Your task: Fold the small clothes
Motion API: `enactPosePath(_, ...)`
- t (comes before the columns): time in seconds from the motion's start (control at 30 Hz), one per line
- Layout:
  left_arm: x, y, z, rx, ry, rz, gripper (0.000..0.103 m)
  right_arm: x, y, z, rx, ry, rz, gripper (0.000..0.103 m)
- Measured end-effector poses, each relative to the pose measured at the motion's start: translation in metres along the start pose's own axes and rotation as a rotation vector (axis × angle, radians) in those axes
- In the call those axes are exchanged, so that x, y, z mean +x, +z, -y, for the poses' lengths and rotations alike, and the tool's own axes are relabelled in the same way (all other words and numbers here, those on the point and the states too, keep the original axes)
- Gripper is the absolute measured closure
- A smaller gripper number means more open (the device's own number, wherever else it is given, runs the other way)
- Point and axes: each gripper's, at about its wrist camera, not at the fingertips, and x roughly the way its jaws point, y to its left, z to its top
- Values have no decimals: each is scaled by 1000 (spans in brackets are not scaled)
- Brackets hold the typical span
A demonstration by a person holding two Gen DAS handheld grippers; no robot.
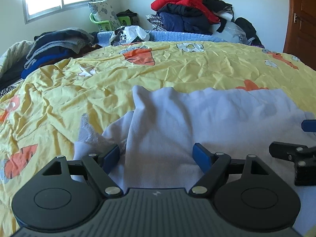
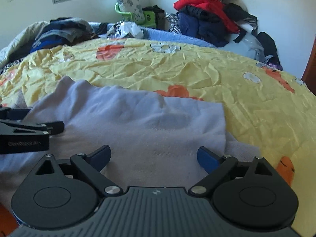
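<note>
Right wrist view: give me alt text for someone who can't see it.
The right gripper hangs open over a white garment lying on a yellow bedspread with orange and white prints. The left gripper reaches in from the left edge, and piles of clothes line the far wall.

The black left claw [image 1: 158, 156] with blue pads tilts downward, its jaws spread wide. Just beside it, the matching right claw [image 2: 154, 158] tilts likewise, jaws wide apart.

No text can be read; the print on the left hand-held gripper [image 2: 23, 143] is too blurred.
</note>
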Motion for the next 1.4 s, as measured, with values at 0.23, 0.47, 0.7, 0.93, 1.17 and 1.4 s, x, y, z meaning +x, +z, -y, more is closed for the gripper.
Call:
enactPosePath(0.23,-56,-24,-14,52,-13,81,21,-14,-20,-10,-68,14,-13,10)
enactPosePath(0.47,-96,-38,-71,-1,-45,78,7,-77,-36,-42,-138,22,171,10)
enactPosePath(0.7,-69,-24,-111,-146,-219,-46,7,-112,-77,-121,-421,37,270,10)
enactPosePath(0.93,-15,-13,-122,-343,-425,-232,7,-106,-104,-177,-626,11,260,19)
enactPosePath(1.17,15,7,-118,-372,-486,-226,1,-85,-100,-196,-630,-38,246,23)
enactPosePath(1.4,41,26,-114,-379,-537,-198,1,-60,-90,-226,-694,-97,285,31)
